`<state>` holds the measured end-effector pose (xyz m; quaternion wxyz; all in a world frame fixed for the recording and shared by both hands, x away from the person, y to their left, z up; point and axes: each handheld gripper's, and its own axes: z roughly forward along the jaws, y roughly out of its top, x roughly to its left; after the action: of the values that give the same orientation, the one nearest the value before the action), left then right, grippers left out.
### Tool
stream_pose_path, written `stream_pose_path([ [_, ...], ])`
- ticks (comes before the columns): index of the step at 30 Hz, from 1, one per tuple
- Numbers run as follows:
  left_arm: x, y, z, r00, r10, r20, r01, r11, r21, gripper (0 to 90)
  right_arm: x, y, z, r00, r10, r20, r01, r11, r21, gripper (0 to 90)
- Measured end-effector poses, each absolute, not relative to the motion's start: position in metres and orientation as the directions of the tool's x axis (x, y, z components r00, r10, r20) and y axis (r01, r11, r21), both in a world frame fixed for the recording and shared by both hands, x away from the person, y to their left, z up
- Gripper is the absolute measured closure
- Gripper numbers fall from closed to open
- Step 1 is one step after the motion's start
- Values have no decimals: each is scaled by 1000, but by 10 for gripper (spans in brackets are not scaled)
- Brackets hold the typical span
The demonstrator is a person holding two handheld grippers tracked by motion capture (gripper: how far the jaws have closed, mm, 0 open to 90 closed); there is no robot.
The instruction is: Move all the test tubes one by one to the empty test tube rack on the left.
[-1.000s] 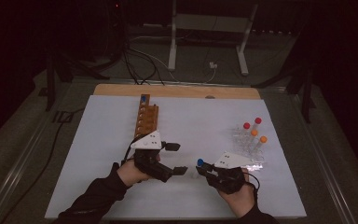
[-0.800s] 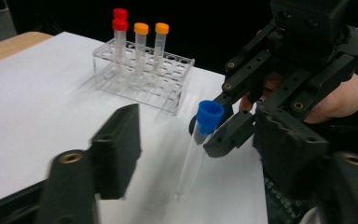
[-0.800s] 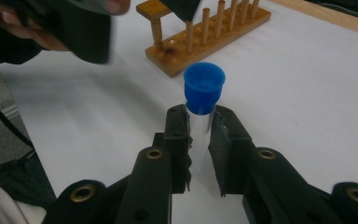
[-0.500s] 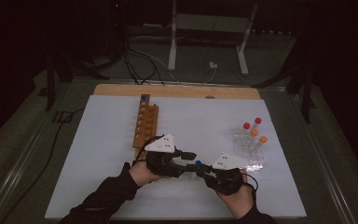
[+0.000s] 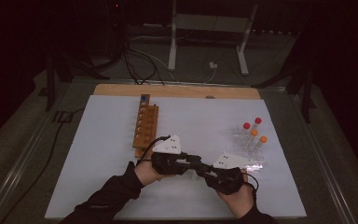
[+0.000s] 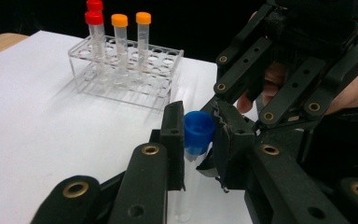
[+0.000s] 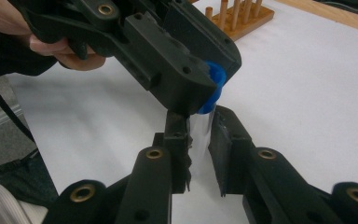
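Observation:
A clear tube [image 7: 200, 130] with a blue cap [image 6: 198, 130] is held between both grippers above the white table mat [image 5: 102, 154]. My right gripper [image 7: 199, 116] is shut on the tube's clear body. My left gripper [image 6: 200, 116] has just been closing, and its pads now press on the blue cap from both sides. In the high view the left gripper [image 5: 196, 162] and right gripper [image 5: 205, 169] meet tip to tip near the table's front middle. In the right gripper view the blue cap [image 7: 216, 79] sits partly hidden behind the left gripper's fingers [image 7: 182, 60].
A clear plastic rack [image 5: 248, 145] at the right holds red-capped and orange-capped tubes [image 6: 120, 42]. A wooden peg rack [image 5: 145, 123] stands left of centre, with a wooden board [image 5: 177, 91] along the mat's far edge.
The left gripper moved right toward the right gripper and shut its jaws on the blue cap. The right gripper stayed put with the tube.

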<state>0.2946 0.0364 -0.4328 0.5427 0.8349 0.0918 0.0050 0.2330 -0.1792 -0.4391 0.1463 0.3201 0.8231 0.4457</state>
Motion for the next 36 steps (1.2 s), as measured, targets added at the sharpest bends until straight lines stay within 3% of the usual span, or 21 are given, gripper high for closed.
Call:
stream_pose_path([
  [4, 294, 37, -430, 983, 168, -71, 133, -393, 910, 774, 234, -180, -439, -753, 655, 54, 398, 388, 831, 760],
  [10, 302, 50, -419, 975, 212, -62, 138, -370, 919, 775, 233, -184, -438, -738, 673, 47, 393, 373, 841, 638],
  [23, 339, 106, -380, 912, 410, -7, 155, -327, 932, 775, 233, -187, -432, -720, 690, 69, 377, 307, 874, 183],
  [29, 357, 127, -372, 869, 495, 14, 171, -327, 930, 775, 234, -187, -431, -708, 703, 74, 373, 282, 884, 40],
  [36, 377, 149, -366, 810, 586, 15, 201, -302, 932, 775, 235, -191, -431, -714, 695, 85, 373, 275, 886, 7],
])
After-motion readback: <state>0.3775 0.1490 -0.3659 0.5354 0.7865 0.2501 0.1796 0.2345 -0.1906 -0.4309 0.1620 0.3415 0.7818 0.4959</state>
